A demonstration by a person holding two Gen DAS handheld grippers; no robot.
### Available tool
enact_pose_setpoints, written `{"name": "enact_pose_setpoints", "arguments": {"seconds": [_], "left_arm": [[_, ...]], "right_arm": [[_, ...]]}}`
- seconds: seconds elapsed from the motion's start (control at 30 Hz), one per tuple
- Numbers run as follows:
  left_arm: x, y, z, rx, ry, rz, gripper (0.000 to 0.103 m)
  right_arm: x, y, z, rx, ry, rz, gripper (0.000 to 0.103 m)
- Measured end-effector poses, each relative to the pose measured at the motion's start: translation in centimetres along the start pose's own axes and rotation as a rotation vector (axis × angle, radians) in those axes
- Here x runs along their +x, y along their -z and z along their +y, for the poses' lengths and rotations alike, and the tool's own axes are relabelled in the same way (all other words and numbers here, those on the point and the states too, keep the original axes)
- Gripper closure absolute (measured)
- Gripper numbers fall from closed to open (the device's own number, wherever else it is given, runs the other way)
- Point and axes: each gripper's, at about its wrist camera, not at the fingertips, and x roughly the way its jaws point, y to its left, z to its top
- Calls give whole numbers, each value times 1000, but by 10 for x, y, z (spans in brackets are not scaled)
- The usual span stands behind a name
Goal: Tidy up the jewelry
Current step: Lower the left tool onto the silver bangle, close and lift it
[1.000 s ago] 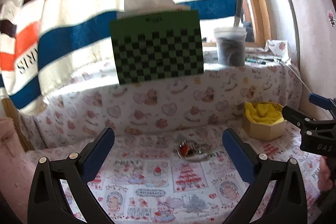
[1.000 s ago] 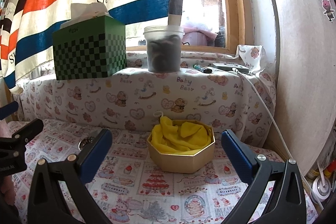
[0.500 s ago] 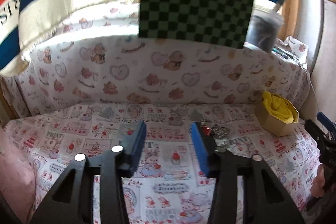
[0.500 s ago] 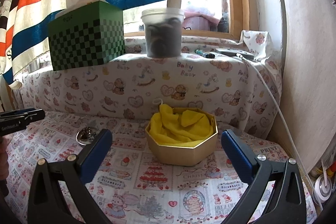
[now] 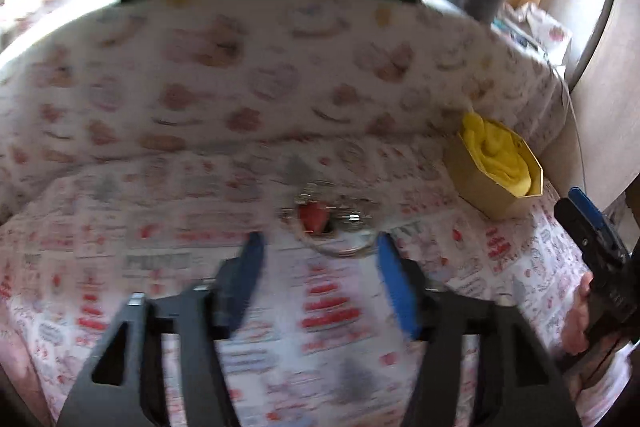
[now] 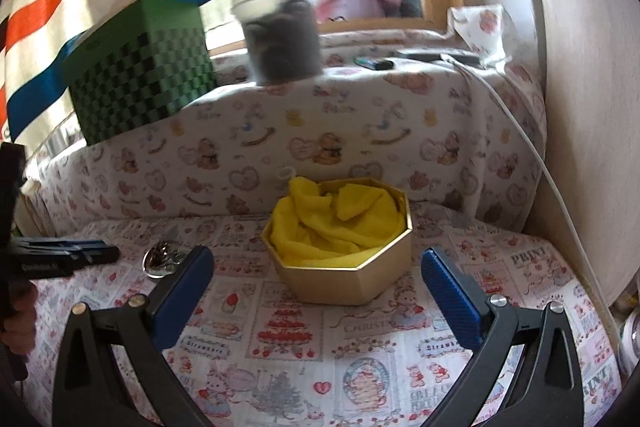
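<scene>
A small pile of silver jewelry with a red piece [image 5: 320,219] lies on the printed cloth, blurred. My left gripper [image 5: 320,247] is open and empty, just short of the pile. The pile also shows in the right wrist view [image 6: 162,259] at the left. A gold octagonal box [image 6: 352,275] lined with yellow cloth [image 6: 336,223] sits ahead of my right gripper [image 6: 318,263], which is open and empty. The box also shows in the left wrist view [image 5: 494,183] at the right.
A raised ledge covered in bear-print cloth [image 6: 360,131] runs behind. On it stand a green checkered tissue box [image 6: 140,79] and a plastic tub [image 6: 284,35]. A white cable [image 6: 532,155] runs down the right. A wall [image 6: 592,107] closes the right side.
My left gripper has moved closer to the jewelry pile and its jaws have opened wider than half a second ago. My right gripper has shifted slightly toward the gold box.
</scene>
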Motion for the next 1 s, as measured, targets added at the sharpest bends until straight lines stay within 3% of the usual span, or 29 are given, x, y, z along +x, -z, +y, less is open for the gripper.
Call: {"name": "enact_pose_setpoints", "arguments": {"seconds": [0.1, 0.27, 0.37, 0.5, 0.73, 0.83, 1.0], "left_arm": [[16, -12, -11, -8, -36, 58, 37], [41, -18, -32, 103, -124, 177, 36], [48, -19, -35, 115, -187, 208, 36], [55, -23, -35, 115, -173, 242, 36], [64, -23, -40, 145, -180, 209, 41], [44, -15, -34, 127, -181, 183, 41], [-8, -9, -25, 45, -62, 84, 41]], "right_arm": [[6, 0, -6, 24, 0, 25, 0], [4, 0, -6, 19, 17, 12, 0], [3, 0, -3, -4, 25, 5, 0], [-3, 0, 2, -28, 34, -21, 0], [-12, 2, 19, -135, 55, -65, 0], [-14, 3, 24, -169, 59, -77, 0], [-15, 3, 24, -171, 51, -71, 0]]}}
